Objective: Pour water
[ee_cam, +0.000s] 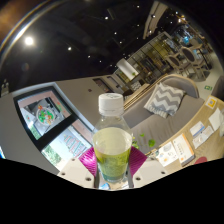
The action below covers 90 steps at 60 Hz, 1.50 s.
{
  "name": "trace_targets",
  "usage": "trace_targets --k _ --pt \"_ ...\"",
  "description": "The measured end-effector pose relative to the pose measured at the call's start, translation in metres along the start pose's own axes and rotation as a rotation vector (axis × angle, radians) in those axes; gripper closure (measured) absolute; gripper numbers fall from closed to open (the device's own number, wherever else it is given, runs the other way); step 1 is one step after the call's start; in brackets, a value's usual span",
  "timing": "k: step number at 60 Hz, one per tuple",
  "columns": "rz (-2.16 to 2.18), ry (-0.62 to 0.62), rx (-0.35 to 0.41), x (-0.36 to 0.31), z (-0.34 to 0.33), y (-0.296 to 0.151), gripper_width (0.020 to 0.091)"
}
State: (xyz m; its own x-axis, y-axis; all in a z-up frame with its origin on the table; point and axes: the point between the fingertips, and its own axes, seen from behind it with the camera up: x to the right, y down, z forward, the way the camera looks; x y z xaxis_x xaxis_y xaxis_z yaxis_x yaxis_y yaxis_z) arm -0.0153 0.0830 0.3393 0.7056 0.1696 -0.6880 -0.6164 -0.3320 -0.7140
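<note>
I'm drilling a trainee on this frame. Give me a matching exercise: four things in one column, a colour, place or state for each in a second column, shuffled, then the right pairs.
Things
1. bottle cap
2. liquid in the bottle
3. cushion
4. finger pads

Descriptions
A. grey and white zigzag pattern
B. pink, at either side of the bottle's lower part
C. white, on the bottle
D. yellow-green

Pairs: 1-C, 2-D, 3-A, 4-B

The gripper holds the bottle upright, both fingers against it.
</note>
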Motion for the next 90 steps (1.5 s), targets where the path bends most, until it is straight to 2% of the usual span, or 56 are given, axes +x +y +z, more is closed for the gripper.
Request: trace_targets --k 7,11,18,25,35,46,49,54,61,66,72,75,79,90 --pt "-0.281 0.150 0.041 0.065 -0.021 -0.036 0.0723" --pt "-0.403 0.245 0.036 0.106 -0.030 -0.045 0.0723" --pt "-0.566 0.377 -0.009 0.183 -0.046 -0.040 0.0723" --pt "-0.653 0.446 -0.077 0.237 -0.052 -0.014 0.0722" --pt "-0.647 0.476 -0.147 0.293 -0.051 0.025 0.0722" --pt "-0.596 0.473 -0.191 0.323 -0.044 0.060 0.0719" --pt "-0.593 0.482 -0.201 0.330 -0.045 0.069 0.0719" --pt "-0.614 0.476 -0.171 0.328 -0.046 0.070 0.0710" --pt "-0.606 0.489 -0.167 0.329 -0.046 0.069 0.0613" --pt "-0.596 0.508 -0.204 0.331 -0.049 0.072 0.0547" --pt "-0.590 0.538 -0.258 0.329 -0.060 0.075 0.0234" --pt "-0.590 0.563 -0.274 0.326 -0.069 0.074 0.0279" --pt "-0.598 0.588 -0.283 0.315 -0.084 0.071 0.0240" --pt "-0.585 0.639 -0.317 0.258 -0.141 0.073 0.0254"
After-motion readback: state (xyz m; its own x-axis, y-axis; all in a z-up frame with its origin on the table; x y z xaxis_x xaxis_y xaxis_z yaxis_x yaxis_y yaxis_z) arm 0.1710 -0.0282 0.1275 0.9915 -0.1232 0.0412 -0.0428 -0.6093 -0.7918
